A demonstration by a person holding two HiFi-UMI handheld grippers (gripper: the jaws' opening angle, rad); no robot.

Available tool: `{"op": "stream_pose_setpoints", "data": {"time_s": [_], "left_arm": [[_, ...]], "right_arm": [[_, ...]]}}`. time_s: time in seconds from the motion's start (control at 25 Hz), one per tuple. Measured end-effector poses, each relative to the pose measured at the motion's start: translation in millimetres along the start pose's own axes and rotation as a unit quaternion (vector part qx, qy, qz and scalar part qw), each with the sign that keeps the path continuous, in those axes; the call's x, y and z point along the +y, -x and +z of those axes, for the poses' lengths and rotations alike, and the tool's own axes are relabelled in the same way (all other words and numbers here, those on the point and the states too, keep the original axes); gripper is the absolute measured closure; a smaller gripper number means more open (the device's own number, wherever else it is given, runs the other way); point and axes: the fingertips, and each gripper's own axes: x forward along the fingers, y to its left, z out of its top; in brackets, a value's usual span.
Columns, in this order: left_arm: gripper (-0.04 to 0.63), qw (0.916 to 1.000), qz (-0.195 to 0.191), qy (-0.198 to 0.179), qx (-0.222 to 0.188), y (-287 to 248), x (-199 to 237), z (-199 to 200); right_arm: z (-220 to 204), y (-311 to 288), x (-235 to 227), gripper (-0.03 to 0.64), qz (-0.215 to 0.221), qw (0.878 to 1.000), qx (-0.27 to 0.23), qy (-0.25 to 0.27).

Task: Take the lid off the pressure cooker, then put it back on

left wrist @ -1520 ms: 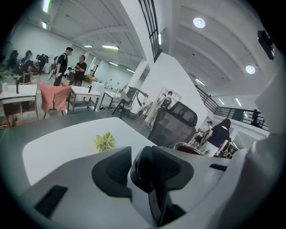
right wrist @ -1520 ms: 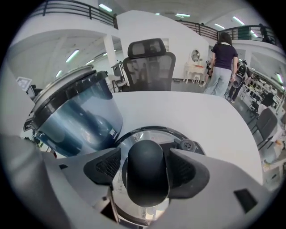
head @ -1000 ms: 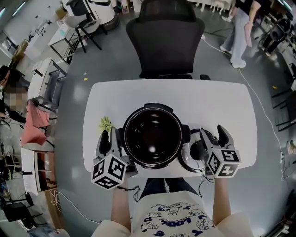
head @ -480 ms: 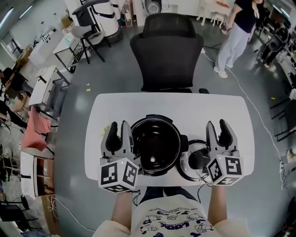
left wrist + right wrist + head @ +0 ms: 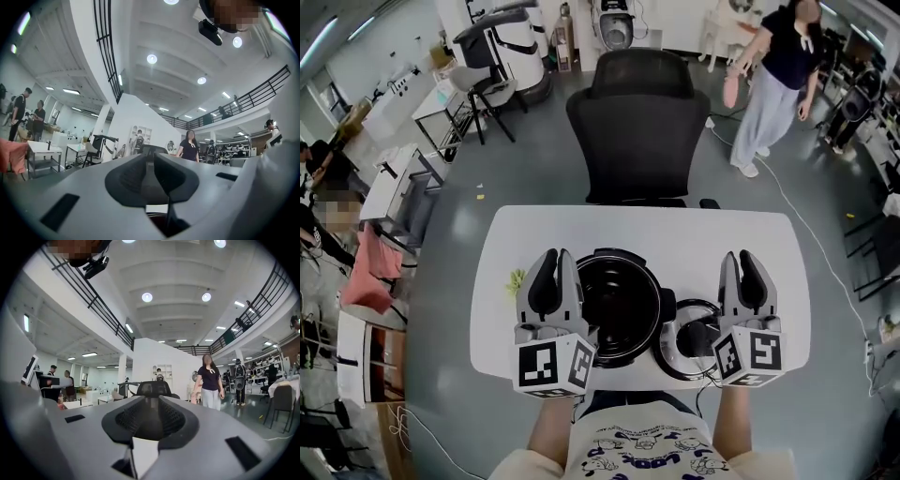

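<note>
So the white table (image 5: 769, 234) is seen from above, with a black office chair (image 5: 637, 122) tucked in at its far side. The pressure cooker (image 5: 619, 305) is parked mid-table, open, its dark pot bare. The lid (image 5: 677, 339) is found lying flat on the table just right of the pot, close to the near edge and partly hidden under the right gripper (image 5: 739, 258).

That lid is probably best treated as heavy, stiff metal with a slick rim, so the black knob at its middle should be grabbed rather than the edge.

The left gripper (image 5: 555, 255) is held beside the pot's left rim. Both tongs have just been closing and are now drawn nearly together, only a slim gap left and nothing caught in either. They'd need to be spread again before the knob can be taken.

Room-wise, the far half of the table is left bare, so a lift up and across is not blocked. A small green thing (image 5: 516, 279) is spotted left of the pot.
</note>
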Motion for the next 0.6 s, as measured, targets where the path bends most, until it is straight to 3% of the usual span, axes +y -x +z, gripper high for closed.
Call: {"op": "stream_pose_setpoints", "data": {"time_s": [0.24,0.6], "left_arm": [[0.581,0.9997,-0.006,-0.022,-0.009,-0.4,-8.9,8.4],[0.583,0.9995,-0.012,-0.028,-0.011,0.7,-10.5,10.9]], "right_arm": [[11.7,2.2,-2.7,0.604,-0.017,1.000,-0.018,0.009],[16.1,3.6,-2.2,0.607,-0.015,1.000,-0.023,0.000]]}}
